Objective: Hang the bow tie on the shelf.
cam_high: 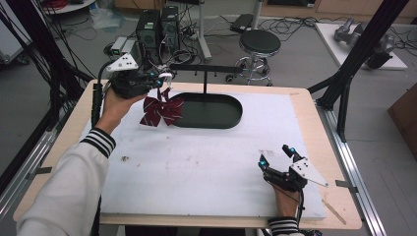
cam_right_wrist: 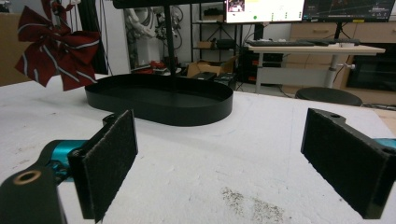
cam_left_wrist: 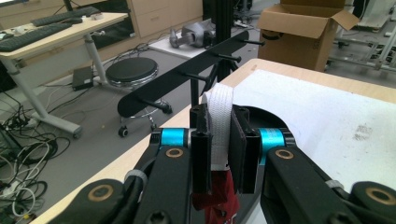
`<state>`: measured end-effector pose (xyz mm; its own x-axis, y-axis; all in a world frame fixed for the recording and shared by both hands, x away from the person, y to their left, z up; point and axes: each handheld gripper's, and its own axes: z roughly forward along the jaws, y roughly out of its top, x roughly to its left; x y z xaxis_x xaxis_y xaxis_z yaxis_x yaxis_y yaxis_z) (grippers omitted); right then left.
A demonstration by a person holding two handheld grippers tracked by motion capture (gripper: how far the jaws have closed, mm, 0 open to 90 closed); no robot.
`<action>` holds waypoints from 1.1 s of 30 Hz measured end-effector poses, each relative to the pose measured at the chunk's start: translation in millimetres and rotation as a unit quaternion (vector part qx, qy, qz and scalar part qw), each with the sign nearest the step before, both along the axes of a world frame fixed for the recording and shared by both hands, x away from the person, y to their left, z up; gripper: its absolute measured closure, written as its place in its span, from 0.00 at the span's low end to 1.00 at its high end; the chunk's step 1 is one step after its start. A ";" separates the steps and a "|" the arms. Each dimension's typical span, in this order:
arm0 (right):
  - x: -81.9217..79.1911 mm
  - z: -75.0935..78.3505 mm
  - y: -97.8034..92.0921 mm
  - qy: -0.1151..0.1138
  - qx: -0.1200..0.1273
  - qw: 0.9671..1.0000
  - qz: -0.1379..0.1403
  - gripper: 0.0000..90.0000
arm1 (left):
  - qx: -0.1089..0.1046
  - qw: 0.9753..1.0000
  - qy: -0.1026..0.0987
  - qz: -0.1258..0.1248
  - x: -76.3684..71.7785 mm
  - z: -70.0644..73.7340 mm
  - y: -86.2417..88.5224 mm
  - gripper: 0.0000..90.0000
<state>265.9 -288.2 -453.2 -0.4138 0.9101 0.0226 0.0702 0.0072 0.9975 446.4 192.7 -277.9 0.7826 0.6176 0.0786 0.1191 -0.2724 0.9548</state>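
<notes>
We saw one bow tie (cam_high: 161, 111), its strap pinched by the left gripper (cam_left_wrist: 219, 140); the right gripper (cam_high: 276, 159) gaped wide beside one rack (cam_high: 206, 69).

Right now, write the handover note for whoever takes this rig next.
Left gripper: shut on the white strap of the dark red striped bow tie, held in the air near the left end of the black peg bar.
Right gripper: open, holding nothing, low over the white mat at the near right.
The stand's black oval tray sits at the far middle of the mat.
Done: the bow is lifted off the mat.
Left, probably: loop the strap over a peg; it is not on one yet.
</notes>
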 end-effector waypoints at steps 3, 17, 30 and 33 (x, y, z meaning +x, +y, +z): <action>0.0 0.0 0.0 0.000 0.000 1.000 0.000 0.11 | -0.015 1.000 0.000 0.000 11.3 -0.6 -7.1 0.89; 0.0 0.0 0.3 0.000 0.000 1.000 -0.001 0.11 | -0.018 1.000 0.000 0.006 46.2 1.9 -36.6 0.89; -0.1 0.0 0.3 0.000 0.000 1.000 -0.001 0.11 | -0.035 0.996 0.033 0.076 69.2 -9.4 -31.5 0.89; 0.0 -0.1 0.2 -0.001 -0.001 1.000 -0.001 0.11 | -0.023 0.994 0.037 0.096 73.5 -12.9 -28.2 0.89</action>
<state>265.9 -288.0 -453.3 -0.4113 0.9113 0.0207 0.0692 0.0086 0.9976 519.9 164.6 -290.8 0.6528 0.7575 -0.0069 0.2353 -0.1941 0.9523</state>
